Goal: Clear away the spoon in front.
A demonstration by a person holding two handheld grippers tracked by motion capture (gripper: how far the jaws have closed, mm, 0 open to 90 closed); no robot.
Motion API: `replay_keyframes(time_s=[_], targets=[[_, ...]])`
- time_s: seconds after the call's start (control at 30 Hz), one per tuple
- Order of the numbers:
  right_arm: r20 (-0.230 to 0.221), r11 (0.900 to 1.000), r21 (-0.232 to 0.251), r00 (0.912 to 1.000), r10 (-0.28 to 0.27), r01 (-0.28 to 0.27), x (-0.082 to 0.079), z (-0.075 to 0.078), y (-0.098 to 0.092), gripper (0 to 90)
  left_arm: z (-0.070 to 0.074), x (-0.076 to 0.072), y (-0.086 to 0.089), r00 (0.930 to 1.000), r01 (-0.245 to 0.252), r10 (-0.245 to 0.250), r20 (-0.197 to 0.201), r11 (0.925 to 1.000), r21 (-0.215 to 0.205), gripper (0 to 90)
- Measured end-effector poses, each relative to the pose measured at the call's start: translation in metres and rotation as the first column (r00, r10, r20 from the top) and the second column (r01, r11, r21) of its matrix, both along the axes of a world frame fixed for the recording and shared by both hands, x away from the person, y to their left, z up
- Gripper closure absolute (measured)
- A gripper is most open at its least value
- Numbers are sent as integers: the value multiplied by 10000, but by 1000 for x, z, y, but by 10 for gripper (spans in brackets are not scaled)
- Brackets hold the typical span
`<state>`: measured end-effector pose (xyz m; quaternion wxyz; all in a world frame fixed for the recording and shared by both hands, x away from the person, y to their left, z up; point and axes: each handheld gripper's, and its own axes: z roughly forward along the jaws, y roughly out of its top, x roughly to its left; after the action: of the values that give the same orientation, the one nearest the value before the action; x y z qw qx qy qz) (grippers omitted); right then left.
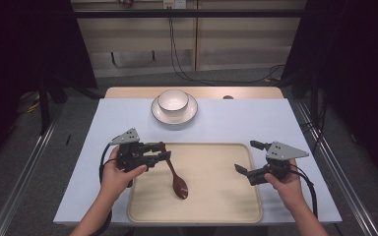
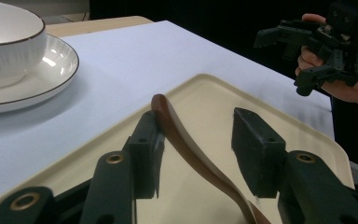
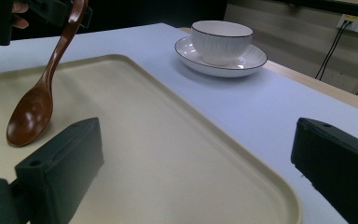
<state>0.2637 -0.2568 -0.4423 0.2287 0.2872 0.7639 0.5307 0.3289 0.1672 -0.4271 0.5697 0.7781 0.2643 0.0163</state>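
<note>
Left tool (image 2: 193, 149) stands spread, the wooden spoon (image 1: 173, 173) handle leaning on one jaw, its bowl resting on the tray (image 1: 216, 196) below. Spoon looks delivered; only pulling away remains. Right tool (image 1: 248, 158) waits wide apart, empty.

A white ribbed ceramic bowl (image 1: 173, 101) (dark-rimmed) is set on a matching white saucer (image 1: 191, 112) at twelve o'clock.

Right gripper (image 3: 191, 172) jaws wide apart over beige tray (image 3: 177, 154). Brown spoon (image 3: 32, 112) bowl rests on tray, handle leaning up into left gripper (image 3: 42, 11). White bowl (image 3: 221, 39) on saucer (image 3: 242, 63) beyond.
</note>
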Motion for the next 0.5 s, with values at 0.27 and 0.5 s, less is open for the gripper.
replay_keyframes(time_s=[0.27,0.5], targets=[[68,10000,-5,10000,-42,42,1,-1,2,20,2,-1,3,9998,-106,103,179,9998,154,512],[102,10000,0,9999,-32,32,0,0,1,19,3,0,3,9996,-205,204,170,9997,93,488]])
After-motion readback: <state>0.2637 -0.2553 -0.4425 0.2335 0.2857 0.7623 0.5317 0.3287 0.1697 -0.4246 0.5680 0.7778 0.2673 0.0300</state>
